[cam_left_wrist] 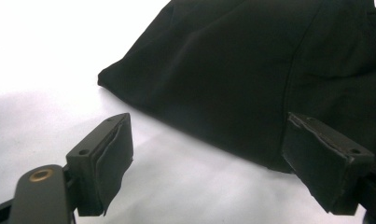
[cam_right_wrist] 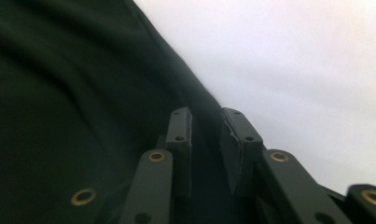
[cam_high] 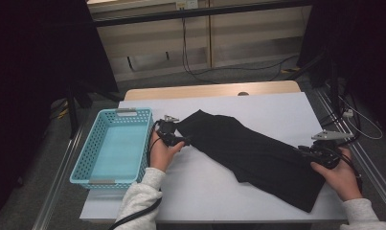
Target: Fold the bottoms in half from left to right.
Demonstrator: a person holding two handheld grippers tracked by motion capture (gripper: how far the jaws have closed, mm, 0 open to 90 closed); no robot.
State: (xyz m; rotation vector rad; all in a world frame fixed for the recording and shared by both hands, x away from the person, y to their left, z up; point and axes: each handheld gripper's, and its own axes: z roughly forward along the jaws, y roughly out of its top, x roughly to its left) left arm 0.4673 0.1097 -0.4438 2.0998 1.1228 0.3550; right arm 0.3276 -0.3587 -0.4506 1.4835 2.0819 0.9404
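While the black garment (cam_high: 250,151) lay spread across the white table (cam_high: 205,191), little of the job was done.
The left gripper (cam_high: 185,141) was held wide open at one end; the right gripper (cam_high: 303,151) was nearly closed, apparently pinching the edge. The blue basket (cam_high: 80,167) was left unfilled.

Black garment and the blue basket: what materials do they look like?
Black garment: looks like smooth matte woven fabric; it drapes in soft folds with a stitched seam, fibre unclear. Blue basket: likely moulded plastic, with a uniform colour, slight sheen and perforated lattice walls.
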